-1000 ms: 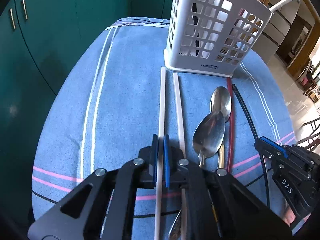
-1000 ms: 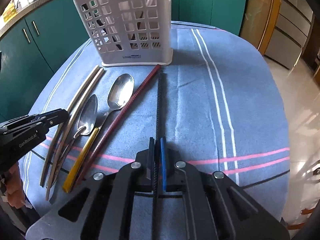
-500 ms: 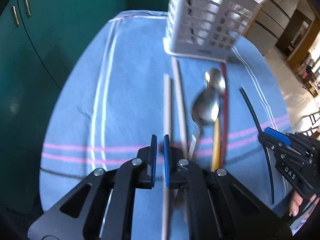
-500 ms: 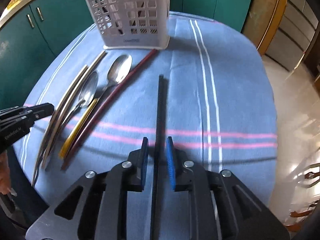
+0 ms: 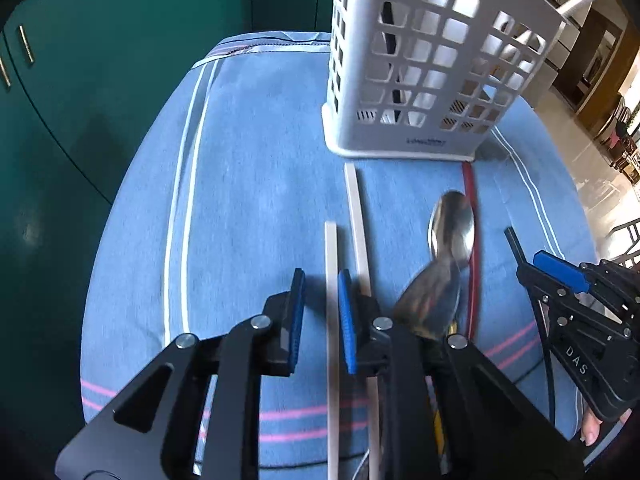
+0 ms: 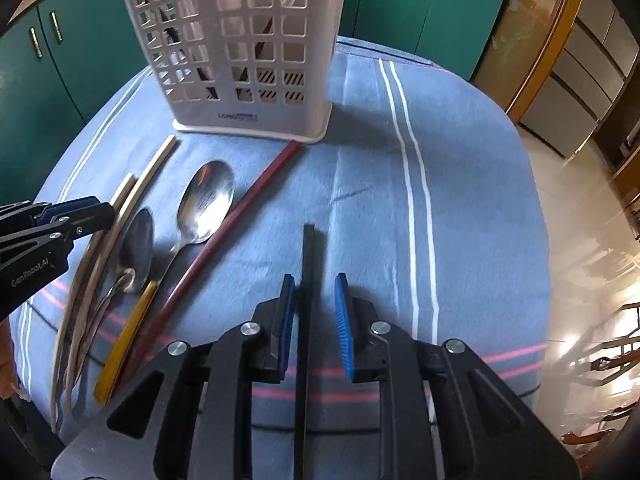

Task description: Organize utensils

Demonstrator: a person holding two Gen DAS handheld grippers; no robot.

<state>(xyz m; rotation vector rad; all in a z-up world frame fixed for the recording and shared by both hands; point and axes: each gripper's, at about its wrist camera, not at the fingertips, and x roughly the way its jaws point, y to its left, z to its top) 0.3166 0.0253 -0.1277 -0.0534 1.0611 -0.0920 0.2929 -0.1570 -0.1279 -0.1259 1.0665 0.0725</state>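
Two chopsticks, white (image 5: 331,320) and black (image 6: 307,280), lie between each tool's parted pads.

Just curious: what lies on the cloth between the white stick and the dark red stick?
Two metal spoons, plainest in the right wrist view.

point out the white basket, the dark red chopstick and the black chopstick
white basket (image 6: 240,60): right wrist view, on its front lattice wall.
dark red chopstick (image 6: 248,204): right wrist view, mid-shaft.
black chopstick (image 6: 308,256): right wrist view, on the shaft beyond the open fingers.
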